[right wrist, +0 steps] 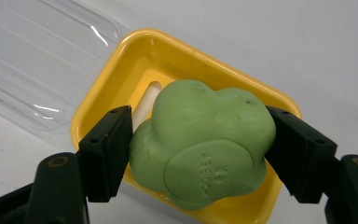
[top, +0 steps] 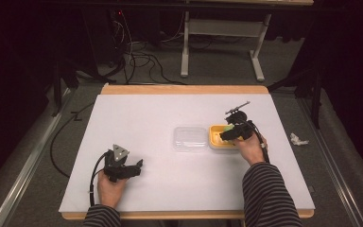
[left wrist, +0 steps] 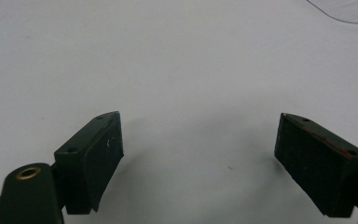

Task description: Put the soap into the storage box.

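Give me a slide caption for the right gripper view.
Right hand-held gripper clamps a green soap over a yellow dish, with a clear lid beside it.

We see a lumpy green soap (right wrist: pixel 200 149), stamped with faint letters on its flat face, clamped on both sides between black pads above a yellow soap dish (right wrist: pixel 121 70). The dish sits upright on the bench, just beside a clear plastic lid (right wrist: pixel 32 60).
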Demonstrator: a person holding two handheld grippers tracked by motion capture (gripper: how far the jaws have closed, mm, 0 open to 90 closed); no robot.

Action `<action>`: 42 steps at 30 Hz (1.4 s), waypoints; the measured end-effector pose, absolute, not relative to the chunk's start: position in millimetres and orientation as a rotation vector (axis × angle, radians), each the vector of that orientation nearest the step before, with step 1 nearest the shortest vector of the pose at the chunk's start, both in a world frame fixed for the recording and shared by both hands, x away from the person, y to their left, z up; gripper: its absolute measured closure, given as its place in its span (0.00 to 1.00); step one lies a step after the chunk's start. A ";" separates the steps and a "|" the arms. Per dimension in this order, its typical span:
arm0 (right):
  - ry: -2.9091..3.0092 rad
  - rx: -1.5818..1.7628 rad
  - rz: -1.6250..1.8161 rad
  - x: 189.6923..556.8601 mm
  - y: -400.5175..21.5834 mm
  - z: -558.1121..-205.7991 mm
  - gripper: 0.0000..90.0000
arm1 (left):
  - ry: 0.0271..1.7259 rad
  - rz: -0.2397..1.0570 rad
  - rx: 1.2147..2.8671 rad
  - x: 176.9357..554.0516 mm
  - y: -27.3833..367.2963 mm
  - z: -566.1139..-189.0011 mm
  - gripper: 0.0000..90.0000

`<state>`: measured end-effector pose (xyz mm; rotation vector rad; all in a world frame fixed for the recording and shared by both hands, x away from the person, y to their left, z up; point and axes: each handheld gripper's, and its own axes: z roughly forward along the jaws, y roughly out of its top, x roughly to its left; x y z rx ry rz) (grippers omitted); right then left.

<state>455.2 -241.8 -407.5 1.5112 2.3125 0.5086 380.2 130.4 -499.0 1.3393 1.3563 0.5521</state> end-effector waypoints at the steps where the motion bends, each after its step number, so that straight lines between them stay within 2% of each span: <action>1: 2.310 1.513 0.509 455.7 -241.9 -408.1 0.31 | 1.356 0.552 1.340 380.2 130.5 -499.0 0.18; 21: 2.312 1.569 0.498 464.2 -240.1 -422.5 0.30 | 1.358 0.552 1.342 380.4 130.4 -499.2 0.18; 25: 2.276 1.569 0.539 462.3 -240.7 -419.3 0.36 | 1.358 0.552 1.342 380.3 130.5 -499.1 0.18; 42: 2.253 1.563 0.594 455.3 -244.5 -418.2 0.36 | 1.356 0.556 1.347 380.2 130.4 -499.3 0.18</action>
